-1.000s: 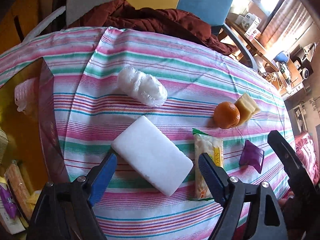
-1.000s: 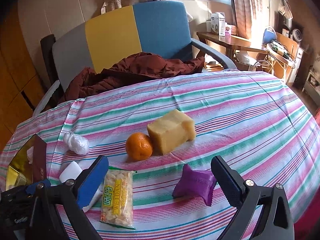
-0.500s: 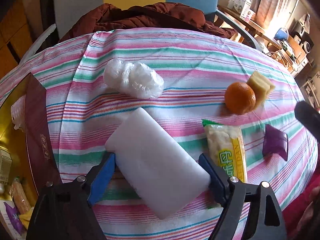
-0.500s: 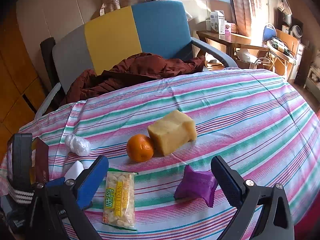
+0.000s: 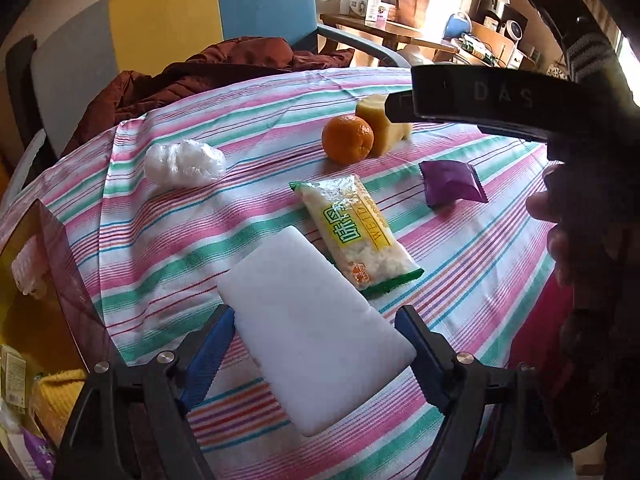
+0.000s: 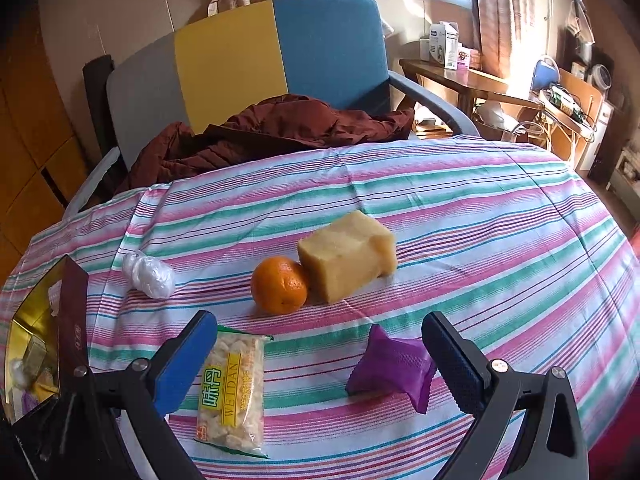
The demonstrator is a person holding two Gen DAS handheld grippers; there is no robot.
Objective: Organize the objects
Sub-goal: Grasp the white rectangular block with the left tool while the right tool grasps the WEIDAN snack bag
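White foam block [image 5: 316, 332] flat on striped cloth [image 5: 168, 216], between spread left gripper [image 5: 316, 344] pads, untouched. Could squash or skid into snack packet [image 5: 356, 232] alongside. Right gripper [image 6: 320, 356] open, empty, above purple sachet [image 6: 390, 368].

striped tablecloth [image 6: 460, 208] | orange [image 6: 280, 285] touching yellow sponge [image 6: 347, 255] | snack packet [image 6: 232, 390] | white block [image 5: 316, 328] | purple sachet [image 6: 390, 368]
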